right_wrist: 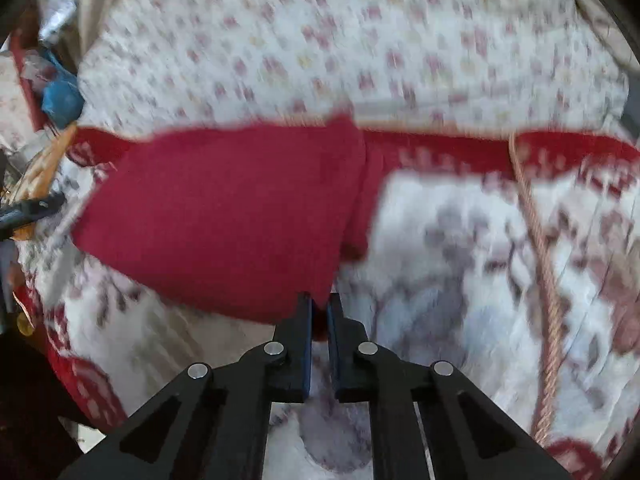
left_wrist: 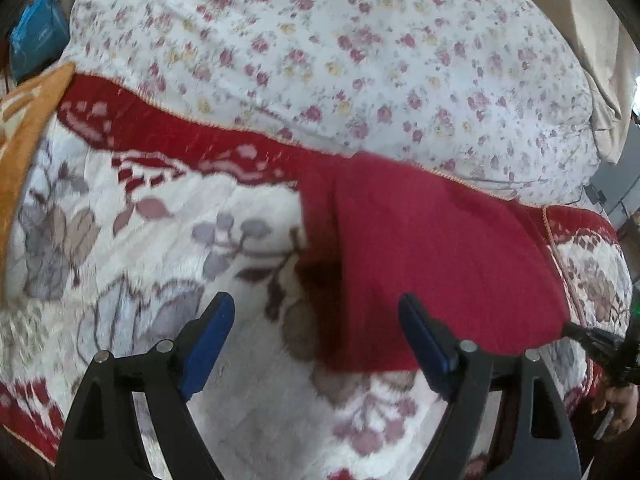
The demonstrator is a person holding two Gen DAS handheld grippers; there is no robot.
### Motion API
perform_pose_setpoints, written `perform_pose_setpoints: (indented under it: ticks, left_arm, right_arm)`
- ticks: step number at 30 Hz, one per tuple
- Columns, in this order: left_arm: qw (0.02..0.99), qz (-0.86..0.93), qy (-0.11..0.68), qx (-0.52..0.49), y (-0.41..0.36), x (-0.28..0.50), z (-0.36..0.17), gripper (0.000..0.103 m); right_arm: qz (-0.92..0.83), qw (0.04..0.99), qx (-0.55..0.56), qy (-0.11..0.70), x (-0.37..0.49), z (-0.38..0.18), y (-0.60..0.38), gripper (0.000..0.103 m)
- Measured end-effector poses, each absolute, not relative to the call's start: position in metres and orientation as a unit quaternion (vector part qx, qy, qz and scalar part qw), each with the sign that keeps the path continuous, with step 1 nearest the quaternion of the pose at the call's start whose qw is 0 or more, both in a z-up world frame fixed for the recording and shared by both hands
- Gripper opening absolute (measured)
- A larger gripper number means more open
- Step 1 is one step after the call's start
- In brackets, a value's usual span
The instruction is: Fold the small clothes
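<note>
A small dark red garment (left_wrist: 432,264) lies on a fleecy white blanket (left_wrist: 168,240) with grey and brown flowers and a red border. In the left wrist view my left gripper (left_wrist: 316,312) stands open over the blanket at the garment's near left edge, with nothing between its blue pads. My right gripper (left_wrist: 570,326) shows at the garment's right corner, pinching it. In the right wrist view the right gripper (right_wrist: 319,306) is shut on the near corner of the red garment (right_wrist: 224,220), which looks lifted and folded over. The tip of the left gripper (right_wrist: 32,210) shows at the far left.
A white quilt with small pink flowers (left_wrist: 340,52) is bunched behind the garment. An orange cloth (left_wrist: 28,120) lies at the left edge and a blue bag (left_wrist: 38,36) sits beyond it. A twisted beige cord (right_wrist: 540,260) runs along the blanket on the right.
</note>
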State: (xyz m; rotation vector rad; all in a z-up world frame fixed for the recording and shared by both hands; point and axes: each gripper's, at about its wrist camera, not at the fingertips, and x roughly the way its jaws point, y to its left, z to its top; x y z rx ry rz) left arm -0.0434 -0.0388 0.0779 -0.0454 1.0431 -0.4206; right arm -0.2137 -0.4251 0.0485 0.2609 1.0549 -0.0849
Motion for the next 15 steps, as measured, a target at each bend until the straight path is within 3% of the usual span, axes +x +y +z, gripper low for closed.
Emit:
perform_pose_setpoints:
  ticks: [5, 7, 8, 11, 15]
  left_arm:
    - [0.841, -0.208, 0.499, -0.017, -0.040, -0.048, 0.073, 0.083]
    - [0.842, -0.214, 0.496, -0.017, -0.043, -0.049, 0.073, 0.083]
    - [0.841, -0.216, 0.496, -0.016, -0.045, -0.049, 0.072, 0.083]
    - [0.842, -0.212, 0.497, 0.006, -0.056, -0.046, 0.067, 0.083]
    - [0.842, -0.177, 0.508, 0.033, -0.059, -0.038, 0.054, 0.083]
  right_arm:
    - [-0.089, 0.871, 0.082, 0.476, -0.223, 0.085, -0.424, 0.012]
    - [-0.104, 0.876, 0.096, 0.461, -0.222, 0.098, -0.430, 0.039]
    - [-0.101, 0.878, 0.104, 0.455, -0.219, 0.101, -0.429, 0.042]
    - [-0.076, 0.884, 0.126, 0.444, -0.181, 0.099, -0.425, 0.048]
    - [-0.066, 0.863, 0.159, 0.475, -0.110, 0.055, -0.428, 0.048]
